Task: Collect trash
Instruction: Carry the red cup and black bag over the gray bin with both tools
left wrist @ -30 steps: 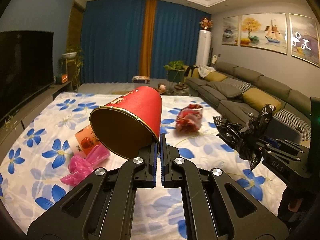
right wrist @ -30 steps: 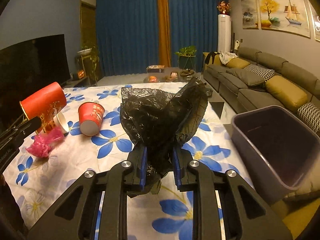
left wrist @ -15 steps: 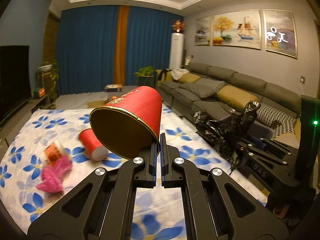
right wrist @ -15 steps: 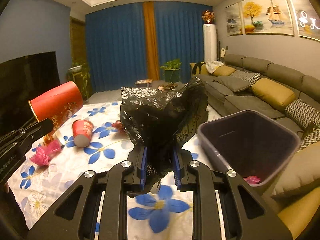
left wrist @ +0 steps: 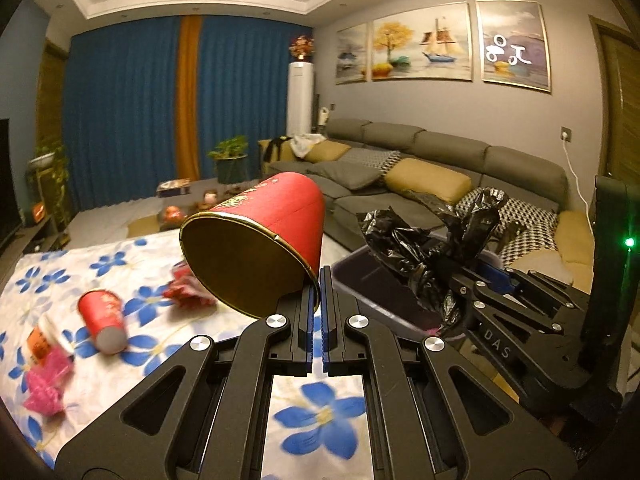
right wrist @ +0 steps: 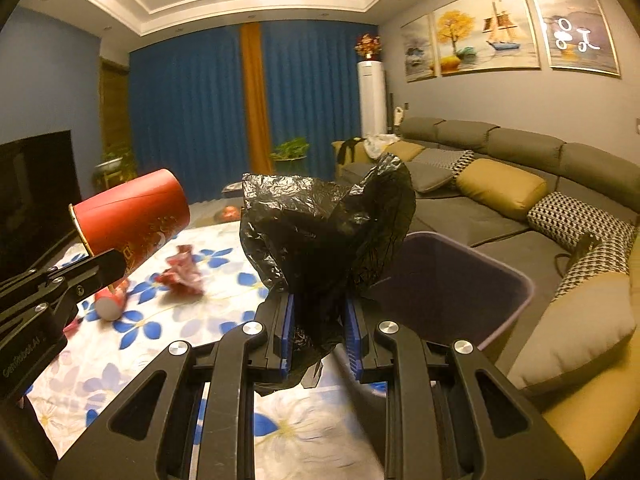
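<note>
A: Left tongs (left wrist: 316, 300) clamping the big red paper cup (left wrist: 260, 248) by its rim, just left of the grey plastic bin (right wrist: 460, 280), ready for tipping in.
B: Right tongs (right wrist: 320, 320) pinching the crumpled black plastic bag (right wrist: 324, 232), hovering at the bin's near edge for dropping.

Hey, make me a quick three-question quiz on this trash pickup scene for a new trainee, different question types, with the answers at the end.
1. True or false: the left gripper pinches the rim of a large red paper cup.
2. Multiple choice: what do the right gripper's fingers hold? A) a pink wrapper B) a crumpled black plastic bag C) a cushion
3. Fill in: a smaller red cup lies on its side on the ____ tablecloth.

Key: 1 true; 2 B; 3 blue-flowered.
</note>
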`<state>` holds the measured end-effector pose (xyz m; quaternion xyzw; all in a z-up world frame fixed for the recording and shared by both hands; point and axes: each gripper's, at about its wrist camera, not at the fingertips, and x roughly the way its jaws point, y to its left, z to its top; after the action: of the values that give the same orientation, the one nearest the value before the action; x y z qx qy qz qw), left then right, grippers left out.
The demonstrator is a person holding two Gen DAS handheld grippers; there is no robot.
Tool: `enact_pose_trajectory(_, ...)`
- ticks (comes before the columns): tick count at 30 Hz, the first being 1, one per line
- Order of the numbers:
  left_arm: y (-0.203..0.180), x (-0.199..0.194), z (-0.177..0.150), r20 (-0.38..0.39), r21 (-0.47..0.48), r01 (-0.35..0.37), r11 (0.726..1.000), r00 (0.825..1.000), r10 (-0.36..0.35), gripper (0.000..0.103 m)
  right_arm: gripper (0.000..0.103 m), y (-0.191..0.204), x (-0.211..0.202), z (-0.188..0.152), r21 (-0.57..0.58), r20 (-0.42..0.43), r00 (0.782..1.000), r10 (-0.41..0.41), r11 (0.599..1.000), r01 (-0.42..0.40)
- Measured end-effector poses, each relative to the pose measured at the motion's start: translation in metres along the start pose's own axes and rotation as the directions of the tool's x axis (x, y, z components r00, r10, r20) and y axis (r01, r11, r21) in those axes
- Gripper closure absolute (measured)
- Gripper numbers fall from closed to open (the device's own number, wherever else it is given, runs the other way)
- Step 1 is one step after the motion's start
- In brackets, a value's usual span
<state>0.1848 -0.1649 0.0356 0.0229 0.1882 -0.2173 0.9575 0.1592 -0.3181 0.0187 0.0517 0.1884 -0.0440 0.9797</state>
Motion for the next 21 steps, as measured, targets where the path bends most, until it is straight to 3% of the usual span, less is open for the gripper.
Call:
enact_pose_trajectory(10, -0.036, 0.038, 0.007, -0.012, 0.041, 0.084, 0.996, 0.996, -0.084, 0.101, 0.080, -0.040, 0.009, 0.008, 0.075, 0.035, 0.997, -0.075, 0.995, 0.072)
enact_pose_trajectory(21, -0.054, 0.072, 0.006, -0.040, 0.062, 0.130, 0.990, 0.991, -0.127, 0.101, 0.080, -0.055, 0.016, 0.008, 0.122, 0.038, 0.994, -0.105, 0.988, 0.100)
